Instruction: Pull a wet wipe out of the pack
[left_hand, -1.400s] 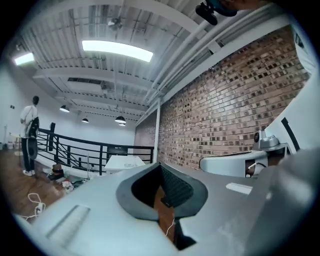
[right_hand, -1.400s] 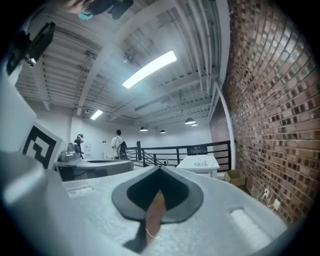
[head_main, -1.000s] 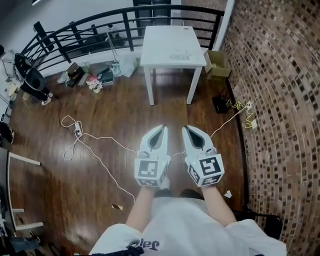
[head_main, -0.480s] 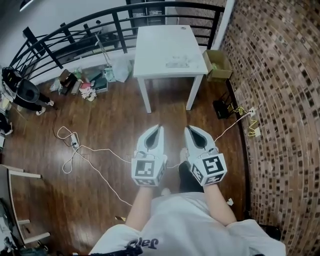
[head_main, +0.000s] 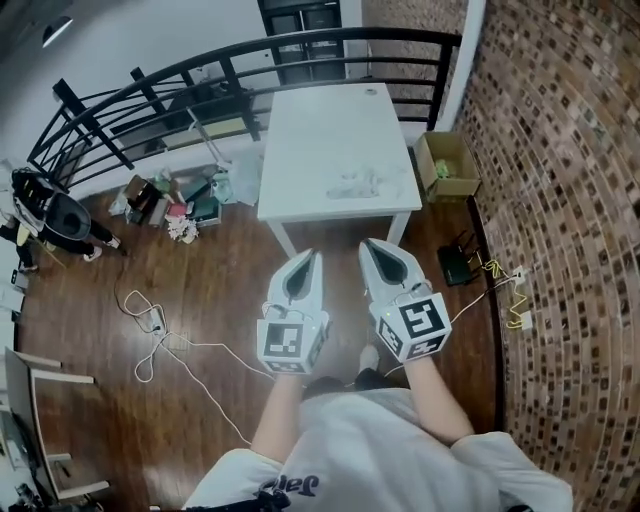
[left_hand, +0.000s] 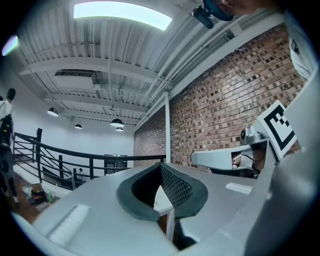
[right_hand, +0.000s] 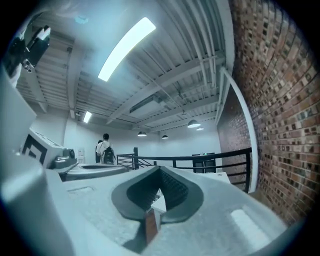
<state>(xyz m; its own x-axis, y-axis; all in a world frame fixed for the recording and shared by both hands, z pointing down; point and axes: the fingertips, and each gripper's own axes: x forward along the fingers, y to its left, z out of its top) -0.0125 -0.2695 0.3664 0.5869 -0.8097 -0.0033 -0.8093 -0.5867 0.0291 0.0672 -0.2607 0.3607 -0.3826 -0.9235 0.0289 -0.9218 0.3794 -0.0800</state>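
White table (head_main: 340, 130) close ahead of left gripper (head_main: 315, 256), right gripper (head_main: 365, 245); top mostly bare. Brick wall (head_main: 570, 200), cardboard box (head_main: 447, 166) at right; railing (head_main: 250, 55) behind; open floor (head_main: 200, 270), cable (head_main: 205, 345) left.

White short-sleeved shirt (head_main: 370, 450) with dark lettering (head_main: 290, 487) low on the left. Pale grey, smooth-shelled left tongs (head_main: 314, 256) and right tongs (head_main: 366, 246), tapering to points, lined inside with dark, mesh-textured pads (left_hand: 175, 187). At the near end of each, a cube (head_main: 292, 340) faced with black-and-white square markers. Small raised oblong (left_hand: 67, 225) moulded into each shell.
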